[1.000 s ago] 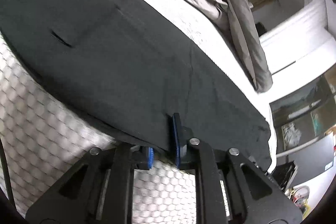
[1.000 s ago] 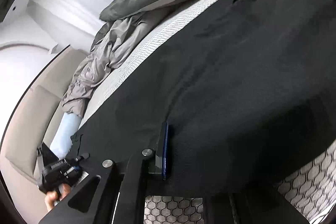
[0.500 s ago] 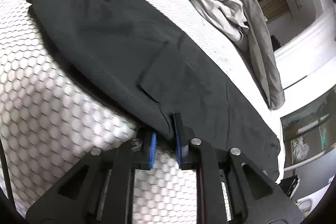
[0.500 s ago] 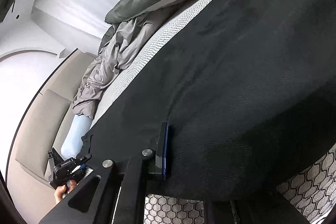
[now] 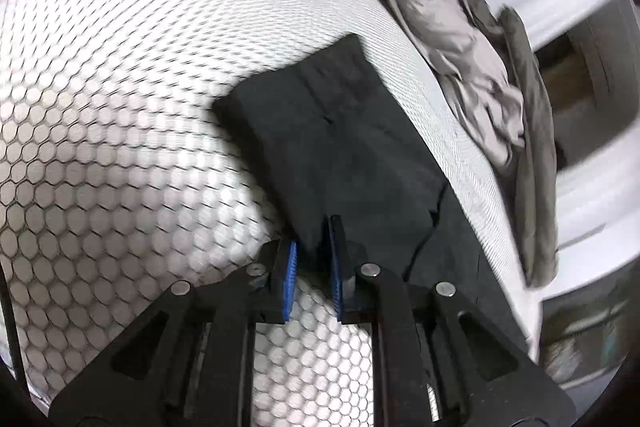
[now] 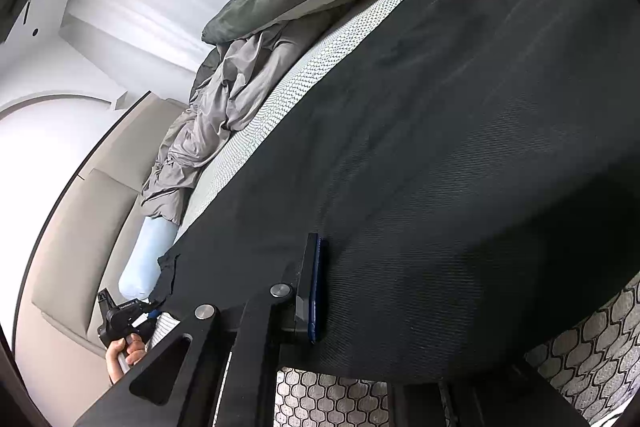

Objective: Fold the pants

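my left gripper (image 5: pixel 313 259) is pinched on an edge of the black pants (image 5: pixel 348 155), the blue pads narrowed with a fold of cloth bunched between them. my right gripper (image 6: pixel 320 287) is clamped tight on another edge of the same pants; only one of its fingers shows, the other is buried under the fabric. the pants lie across the white honeycomb-patterned mattress (image 5: pixel 120 147), stretched between my two tools, with a crumpled grey blanket (image 5: pixel 460 39) along their far side and a pale blue pillow (image 6: pixel 146 255) near the end my left hand holds.

the risks as i judge them: my left grip looks shallow, right at the hem, so a firm pull could slip the cloth out and drop that end halfway over. there may be more than one layer in that pinch, though i cannot tell; if i hold only the top one, the under layer would lag and the fold come out crooked. the left view is blurred, so a fast move could drag the cloth and wrinkle it on the textured cover. the blanket lies close enough to snag the far edge. if my right hand gives, the whole garment would slide instead of folding.
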